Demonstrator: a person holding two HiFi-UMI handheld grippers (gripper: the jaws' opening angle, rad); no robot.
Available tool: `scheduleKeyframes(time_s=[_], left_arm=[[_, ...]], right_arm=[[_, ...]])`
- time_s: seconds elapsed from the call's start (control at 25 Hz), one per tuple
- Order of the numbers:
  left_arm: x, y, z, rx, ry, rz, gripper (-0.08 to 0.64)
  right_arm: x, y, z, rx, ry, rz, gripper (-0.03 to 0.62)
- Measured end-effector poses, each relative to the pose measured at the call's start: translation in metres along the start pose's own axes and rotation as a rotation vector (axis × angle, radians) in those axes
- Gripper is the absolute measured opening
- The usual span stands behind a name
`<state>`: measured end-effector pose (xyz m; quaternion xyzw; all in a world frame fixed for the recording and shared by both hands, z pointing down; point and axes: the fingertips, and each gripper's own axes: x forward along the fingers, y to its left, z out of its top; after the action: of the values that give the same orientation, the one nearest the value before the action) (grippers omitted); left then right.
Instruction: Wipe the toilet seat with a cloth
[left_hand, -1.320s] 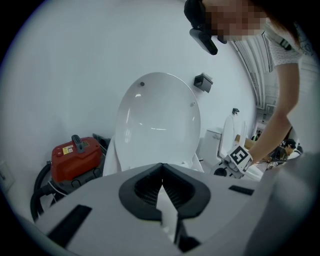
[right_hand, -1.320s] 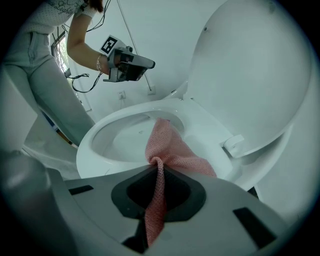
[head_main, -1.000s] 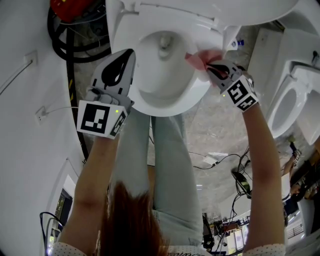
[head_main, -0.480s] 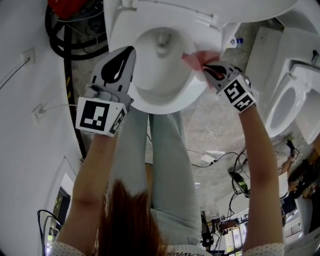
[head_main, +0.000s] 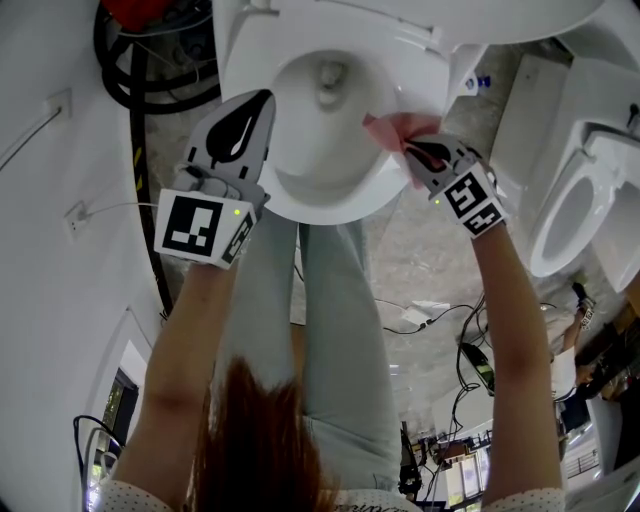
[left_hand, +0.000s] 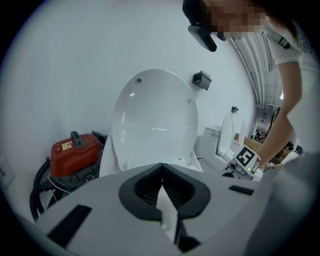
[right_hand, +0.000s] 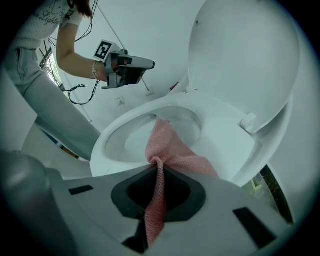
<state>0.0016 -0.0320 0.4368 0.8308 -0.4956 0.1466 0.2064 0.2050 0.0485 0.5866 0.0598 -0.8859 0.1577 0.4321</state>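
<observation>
Right gripper (head_main: 410, 150) pinches a bunched fold of the cloth (head_main: 393, 127) on the toilet seat (head_main: 405, 75)'s right edge. It looks soft and light. Left gripper (head_main: 260, 102) is closed and empty.

Both arms stretch forward and down, the left forearm (head_main: 185, 340) and the right forearm (head_main: 510, 330) bare and well apart. The left tool (head_main: 262, 100) has its jaws pressed together with nothing between them. The right tool (head_main: 410, 150) has its jaws clamped on a bunched pink cloth (right_hand: 170, 145). Each tool's marker cube faces up.
</observation>
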Motion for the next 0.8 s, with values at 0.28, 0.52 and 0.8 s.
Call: scheduleKeyframes(time_s=[0.28,0.52,0.8], left_arm=[[-0.004,0.002,-0.008,0.005,0.013,0.003,0.000],[-0.009,0.000,-0.013,-0.003,0.025,0.002,0.001],[-0.017,-0.006,-0.020,-0.011,0.033,-0.002,0.000]], right_arm=[[0.002,0.000,0.000,0.048,0.024,-0.027,0.026],[0.004,0.010,-0.001,0.062,0.027,-0.035,0.026],[0.009,0.034,-0.004,0.090,0.020,-0.015,0.026]])
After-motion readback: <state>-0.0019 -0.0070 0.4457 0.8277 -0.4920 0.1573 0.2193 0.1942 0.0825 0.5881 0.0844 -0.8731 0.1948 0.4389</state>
